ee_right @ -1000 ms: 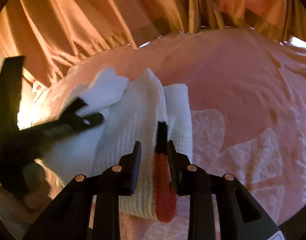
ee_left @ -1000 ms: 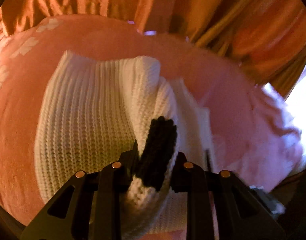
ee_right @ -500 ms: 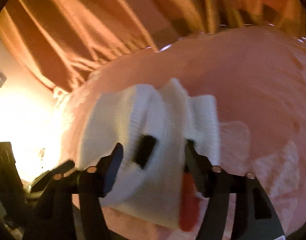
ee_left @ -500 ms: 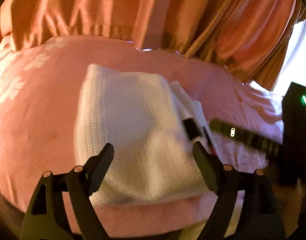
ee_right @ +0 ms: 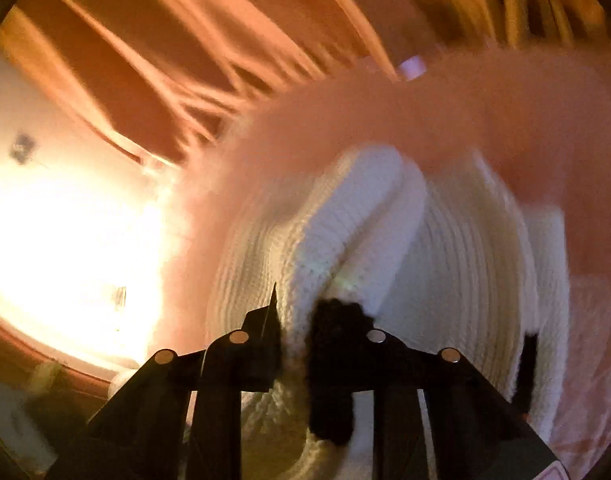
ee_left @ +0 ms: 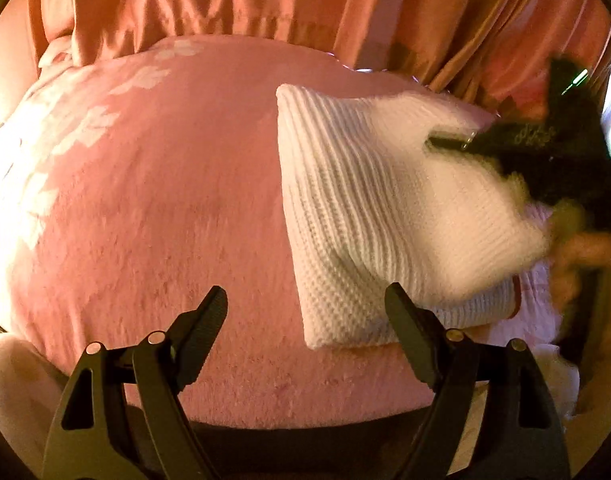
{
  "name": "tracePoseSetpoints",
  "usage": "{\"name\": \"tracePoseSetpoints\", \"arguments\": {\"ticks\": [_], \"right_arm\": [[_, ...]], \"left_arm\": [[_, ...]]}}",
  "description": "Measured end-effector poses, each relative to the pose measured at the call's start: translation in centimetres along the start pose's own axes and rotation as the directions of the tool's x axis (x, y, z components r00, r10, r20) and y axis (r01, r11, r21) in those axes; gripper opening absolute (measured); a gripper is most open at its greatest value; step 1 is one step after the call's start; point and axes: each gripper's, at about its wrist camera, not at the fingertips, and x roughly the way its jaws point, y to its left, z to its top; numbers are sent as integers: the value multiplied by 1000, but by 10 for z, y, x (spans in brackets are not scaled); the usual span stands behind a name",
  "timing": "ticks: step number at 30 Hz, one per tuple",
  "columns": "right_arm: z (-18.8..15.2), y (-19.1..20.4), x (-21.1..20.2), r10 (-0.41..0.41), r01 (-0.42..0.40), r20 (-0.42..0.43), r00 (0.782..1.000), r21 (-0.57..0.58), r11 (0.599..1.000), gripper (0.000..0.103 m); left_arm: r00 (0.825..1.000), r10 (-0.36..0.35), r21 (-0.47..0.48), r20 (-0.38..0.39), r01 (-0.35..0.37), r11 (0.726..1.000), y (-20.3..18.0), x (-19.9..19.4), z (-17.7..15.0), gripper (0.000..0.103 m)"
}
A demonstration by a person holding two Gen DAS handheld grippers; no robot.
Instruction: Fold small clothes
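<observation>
White knitted sweater (ee_left: pixel 385 208), folded, near the pink blanket's (ee_left: pixel 165 208) right edge; my right tongs (ee_right: pixel 293 332) pinch its fold, my left tongs (ee_left: pixel 305 312) gape, released.

Orange satin curtains (ee_left: pixel 265 0) hang in folds across the back. In front of them lies a pink fleecy blanket (ee_left: pixel 165 200) with a white flower pattern (ee_left: pixel 85 128). Bright glare (ee_right: pixel 65 240) washes out a pale wall beside the curtains in the right wrist view.

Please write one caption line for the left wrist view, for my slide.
Open left gripper hovers over the pink fleece blanket while the right gripper pinches the folded white knitted garment.
</observation>
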Motion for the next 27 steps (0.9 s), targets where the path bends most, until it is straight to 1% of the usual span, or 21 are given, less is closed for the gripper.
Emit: {"name": "tracePoseSetpoints", "arguments": {"ticks": [1, 2, 4, 5, 6, 7, 9, 10, 11, 13, 14, 15, 18, 19, 20, 21, 22, 23, 24, 25, 27], "right_arm": [[6, 9, -23, 49, -49, 49, 998, -8, 999, 20], [7, 12, -34, 57, -56, 73, 996, -17, 998, 20], [6, 6, -58, 20, -18, 125, 992, -17, 1000, 20], [2, -6, -61, -19, 20, 119, 993, -1, 1000, 20], [-5, -26, -56, -80, 77, 88, 993, 35, 996, 20], [-11, -49, -44, -134, 131, 29, 991, 74, 989, 21], [-27, -84, -25, -215, 222, -65, 974, 136, 966, 22], [-37, -100, -15, -225, 242, -115, 967, 167, 956, 23], [-44, -104, -16, -194, 210, -102, 976, 188, 959, 23], [-45, -97, -26, -163, 174, -71, 984, 197, 965, 28], [-44, -91, -30, -166, 174, -57, 984, 181, 968, 28], [-44, -81, -37, -192, 196, -39, 981, 146, 970, 31], [-56, -63, -50, -280, 281, -20, 960, 72, 957, 57], [-62, -60, -54, -304, 305, -19, 952, 61, 951, 58], [-72, -55, -59, -332, 332, -16, 943, 47, 942, 58], [-77, -50, -59, -344, 344, -10, 939, 39, 938, 58], [-85, -48, -64, -342, 342, 0, 940, 41, 939, 58], [-91, -47, -67, -325, 324, 2, 946, 53, 945, 59], [-95, -46, -67, -303, 303, -6, 953, 58, 951, 59], [-100, -46, -67, -295, 296, -25, 955, 48, 954, 59], [-104, -43, -58, -327, 328, -49, 944, 15, 945, 60]], "left_arm": [[1000, -4, 7, 3, 4, 1000, -1, -1, -1, 79], [1000, -10, 15, 7, 10, 1000, -3, -3, -2, 79], [1000, -26, 32, 10, 26, 999, -8, -3, -4, 79], [999, -36, 39, 10, 35, 999, -11, -3, -4, 80], [999, -45, 46, 8, 45, 998, -15, -2, -5, 81], [999, -53, 52, 2, 53, 997, -20, 0, -6, 82], [998, -67, 62, -21, 68, 996, -29, 7, -7, 82], [997, -68, 63, -32, 69, 996, -32, 10, -8, 82], [997, -66, 64, -40, 68, 996, -36, 12, -8, 82], [997, -56, 73, -60, 60, 995, -42, 17, -9, 82], [997, -51, 78, -65, 56, 995, -44, 19, -8, 82], [997, -45, 81, -69, 51, 995, -46, 20, -8, 82], [997, -38, 80, -66, 43, 996, -49, 20, -4, 82], [998, -30, 79, -63, 35, 996, -49, 20, -3, 82], [996, -23, 87, -85, 31, 996, -50, 21, -2, 82], [996, -13, 88, -85, 21, 996, -50, 21, -1, 82], [996, -2, 90, -87, 10, 996, -51, 22, -1, 82], [996, 7, 91, -91, 2, 996, -51, 23, -1, 82], [995, 12, 91, -97, -3, 996, -53, 25, -1, 82], [995, 15, 93, -103, -6, 996, -53, 27, 0, 82], [994, 26, 99, -109, -15, 995, -55, 29, -1, 82]]}}
